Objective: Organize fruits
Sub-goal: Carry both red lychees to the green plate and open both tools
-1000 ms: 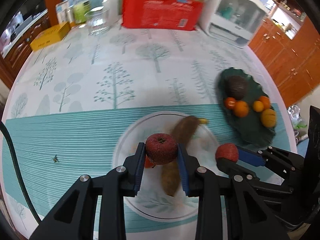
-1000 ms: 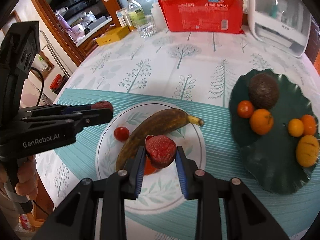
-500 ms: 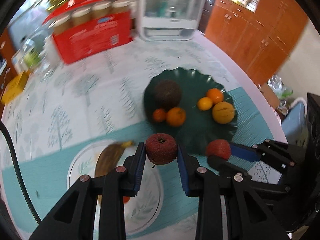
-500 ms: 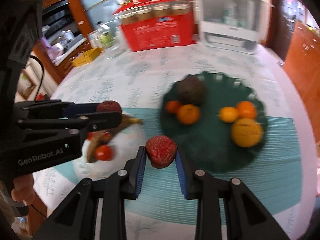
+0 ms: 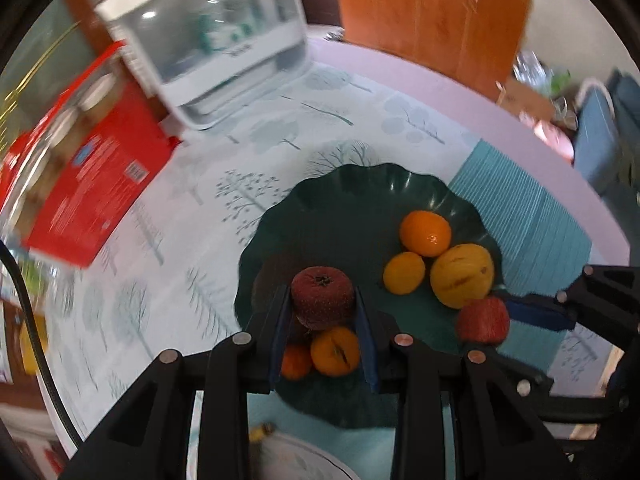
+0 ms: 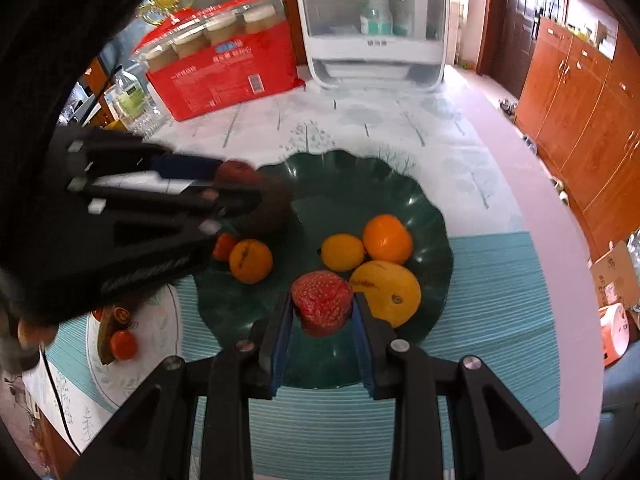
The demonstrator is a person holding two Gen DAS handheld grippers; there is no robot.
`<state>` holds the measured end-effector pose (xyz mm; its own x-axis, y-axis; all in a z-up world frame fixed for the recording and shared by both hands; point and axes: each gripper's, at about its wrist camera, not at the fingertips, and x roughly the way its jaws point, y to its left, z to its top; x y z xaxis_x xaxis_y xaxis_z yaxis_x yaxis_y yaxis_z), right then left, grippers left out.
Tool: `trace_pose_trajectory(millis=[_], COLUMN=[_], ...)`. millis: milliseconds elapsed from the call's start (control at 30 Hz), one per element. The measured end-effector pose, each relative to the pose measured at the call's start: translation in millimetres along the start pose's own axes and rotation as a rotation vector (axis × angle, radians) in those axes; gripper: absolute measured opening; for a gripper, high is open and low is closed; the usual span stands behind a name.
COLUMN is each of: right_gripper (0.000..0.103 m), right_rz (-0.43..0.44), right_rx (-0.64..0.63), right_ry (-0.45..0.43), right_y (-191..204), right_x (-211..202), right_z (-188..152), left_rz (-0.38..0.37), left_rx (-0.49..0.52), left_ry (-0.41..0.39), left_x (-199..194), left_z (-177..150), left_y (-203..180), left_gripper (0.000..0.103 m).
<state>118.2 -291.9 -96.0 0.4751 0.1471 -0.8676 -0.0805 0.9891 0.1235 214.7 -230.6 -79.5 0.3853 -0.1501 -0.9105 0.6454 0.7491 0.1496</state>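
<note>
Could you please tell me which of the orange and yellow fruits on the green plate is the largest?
The yellow fruit at the green plate's near right, beside the right gripper; it is bigger and yellower than the others.

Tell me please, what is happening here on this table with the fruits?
A person holds a gripper in each hand and sorts fruit. The left gripper has its jaws closed on a dark red fruit, and the right gripper grips a bright red fruit. Both hang above the green plate, which holds oranges and a yellow fruit. Neither fruit is released yet. A banana lies on the white plate.
</note>
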Motion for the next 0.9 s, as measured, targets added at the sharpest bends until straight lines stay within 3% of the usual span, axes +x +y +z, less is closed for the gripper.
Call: trace_pose_trajectory(millis=[233, 433, 633, 900], right_gripper=[0.030, 0.031, 0.031, 0.031], right_rz=[0.043, 0.065, 0.080, 0.084], right_rx=[0.046, 0.091, 0.100, 0.092], right_ry=[0.078, 0.097, 0.086, 0.068], right_y=[-7.6, -15.9, -17.6, -17.3], right_x=[31.0, 39.3, 37.9, 30.6], right_z=[-11.4, -13.6, -13.5, -8.7], left_rz=[-0.042, -0.051, -0.043, -0.041], left_rx=[0.089, 0.126, 0.124, 0.077], left_ry=[0.075, 0.079, 0.059, 0.039], left_x=[44.8, 51.9, 43.2, 25.3], left_z=[12.9, 9.8, 3.4, -2.7], left_y=[-11.1, -19.4, -20.3, -12.8], left_gripper=[0.030, 0.033, 0.056, 0.060])
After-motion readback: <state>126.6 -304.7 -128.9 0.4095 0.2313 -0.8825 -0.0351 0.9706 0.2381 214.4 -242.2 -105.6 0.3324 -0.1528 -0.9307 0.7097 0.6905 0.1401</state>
